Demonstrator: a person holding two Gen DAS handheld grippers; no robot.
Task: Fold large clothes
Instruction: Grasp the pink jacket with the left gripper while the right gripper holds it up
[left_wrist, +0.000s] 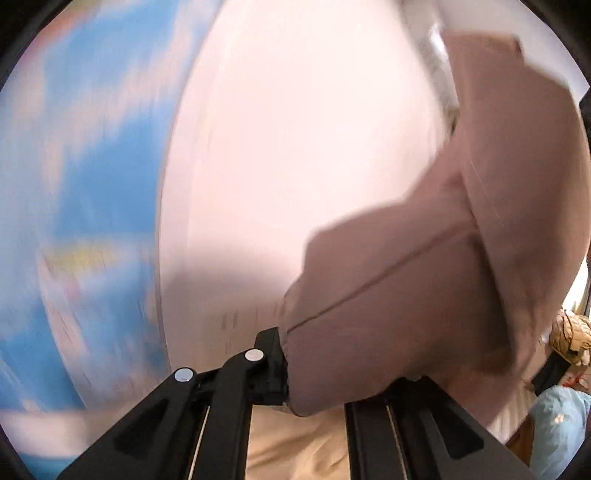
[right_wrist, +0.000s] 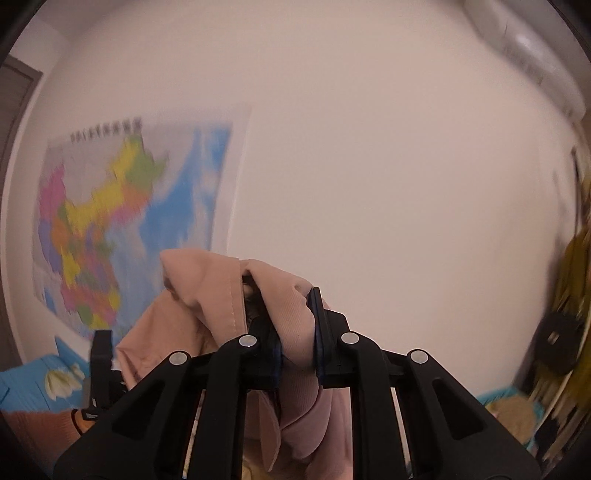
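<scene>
Both tongs clamp the pink garment (right_wrist: 295, 317), lifted high before the wall map (right_wrist: 122, 221): left tongs (left_wrist: 295, 373), right tongs (right_wrist: 297, 332). Best hold both corners level and let it hang straight.

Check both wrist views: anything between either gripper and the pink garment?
Nothing visible. The right gripper pinches the pink garment directly; the left gripper is clamped on its edge too, cloth draped over one finger.

No legible text; title line atop wall map (right_wrist: 110, 221) too blurred to read
</scene>
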